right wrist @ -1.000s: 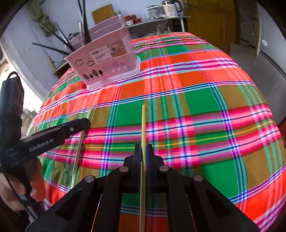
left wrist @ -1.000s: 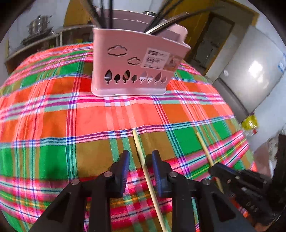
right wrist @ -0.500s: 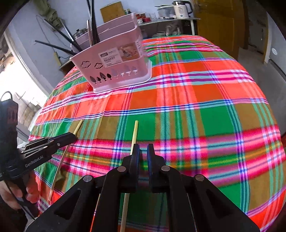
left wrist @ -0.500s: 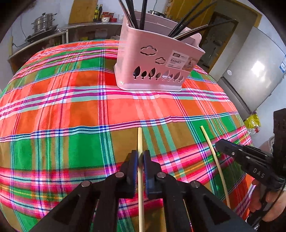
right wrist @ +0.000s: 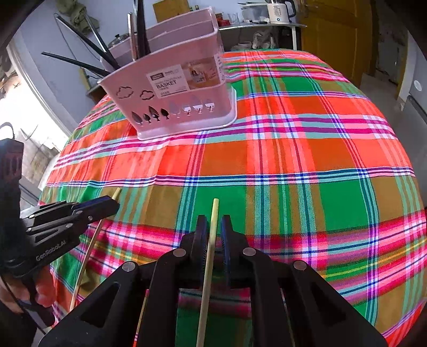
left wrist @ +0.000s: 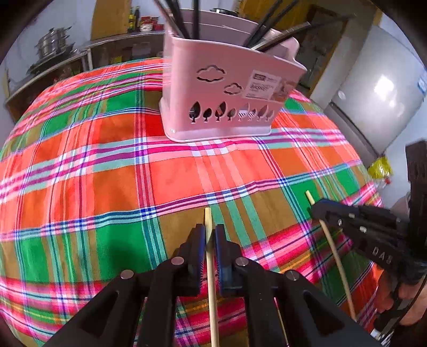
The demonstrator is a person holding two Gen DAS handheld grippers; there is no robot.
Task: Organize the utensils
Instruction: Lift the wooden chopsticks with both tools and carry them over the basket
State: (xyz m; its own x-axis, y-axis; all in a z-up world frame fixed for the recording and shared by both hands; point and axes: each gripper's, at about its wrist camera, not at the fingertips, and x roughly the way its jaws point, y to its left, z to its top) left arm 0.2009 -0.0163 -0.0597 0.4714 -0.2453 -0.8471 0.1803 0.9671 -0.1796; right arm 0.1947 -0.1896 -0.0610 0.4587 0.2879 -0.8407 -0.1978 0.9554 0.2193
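My left gripper [left wrist: 210, 235] is shut on a pale wooden chopstick [left wrist: 210, 267], lifted above the plaid tablecloth. My right gripper [right wrist: 212, 232] is shut on a second wooden chopstick [right wrist: 209, 256], also lifted. Each gripper shows in the other's view: the right one [left wrist: 317, 209] with its chopstick [left wrist: 335, 253], the left one [right wrist: 112, 205] with its chopstick [right wrist: 88, 253]. A pink utensil basket [left wrist: 226, 93] stands at the far side of the table and holds several dark chopsticks [left wrist: 184, 18]. It also shows in the right wrist view [right wrist: 176, 93].
The round table carries an orange, green and pink plaid cloth [left wrist: 106, 173]. A fridge [left wrist: 379, 90] stands at the right, shelves with pots [left wrist: 53, 45] at the back left. A kettle [right wrist: 277, 10] sits on a back counter.
The left gripper went from open around its chopstick to shut on it. Both grippers lifted their chopsticks and moved closer to the pink basket.
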